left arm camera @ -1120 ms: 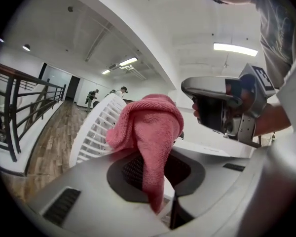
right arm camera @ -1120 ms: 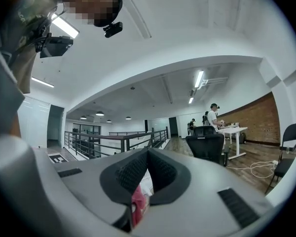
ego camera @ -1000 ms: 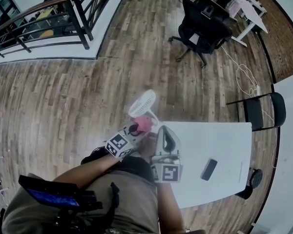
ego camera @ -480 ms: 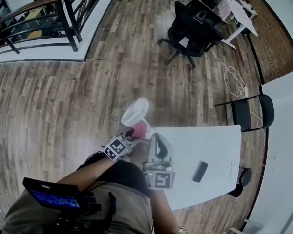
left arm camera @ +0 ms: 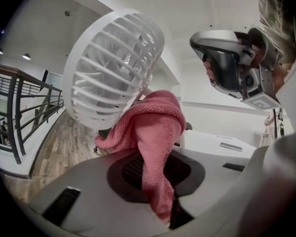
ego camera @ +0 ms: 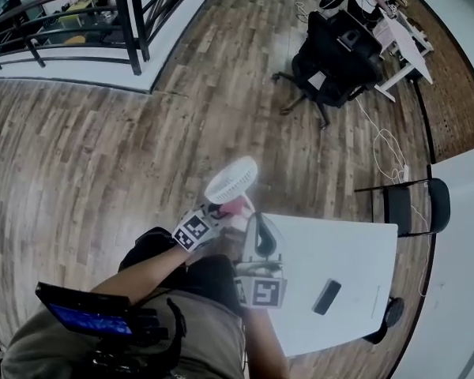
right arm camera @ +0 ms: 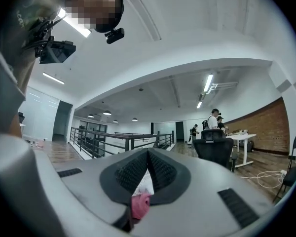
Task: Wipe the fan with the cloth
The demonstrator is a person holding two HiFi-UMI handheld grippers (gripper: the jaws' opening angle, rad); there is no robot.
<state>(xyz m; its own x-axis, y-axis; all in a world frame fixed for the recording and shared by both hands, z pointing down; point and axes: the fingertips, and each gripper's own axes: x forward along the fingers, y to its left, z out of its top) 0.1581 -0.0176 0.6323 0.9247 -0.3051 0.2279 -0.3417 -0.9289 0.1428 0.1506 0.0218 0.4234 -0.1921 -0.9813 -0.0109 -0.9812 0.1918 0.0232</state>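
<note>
The white fan (ego camera: 231, 180) has its round grille tilted up just past the white table's (ego camera: 340, 235) near-left corner. It fills the left gripper view (left arm camera: 113, 68), where its stem runs down behind the pink cloth (left arm camera: 155, 132); its foot is hidden. My left gripper (ego camera: 219, 212) is shut on the cloth (ego camera: 233, 205), which rises from the jaws (left arm camera: 155, 162) and bunches against the fan's neck. My right gripper (ego camera: 257, 218) is beside and above it (left arm camera: 200, 41). Its jaws are shut (right arm camera: 148, 154), with a sliver of white and pink showing low between them.
A dark phone (ego camera: 326, 297) lies on the table. A black office chair (ego camera: 336, 54) and a desk stand on the wooden floor beyond. A black chair (ego camera: 415, 204) is at the table's far edge. A railing (ego camera: 63, 22) runs at upper left. People (right arm camera: 214, 120) stand far off.
The head view has swung a little. The left gripper with the cloth stays under the fan's head, slightly closer to the grille. The right gripper stays alongside.
</note>
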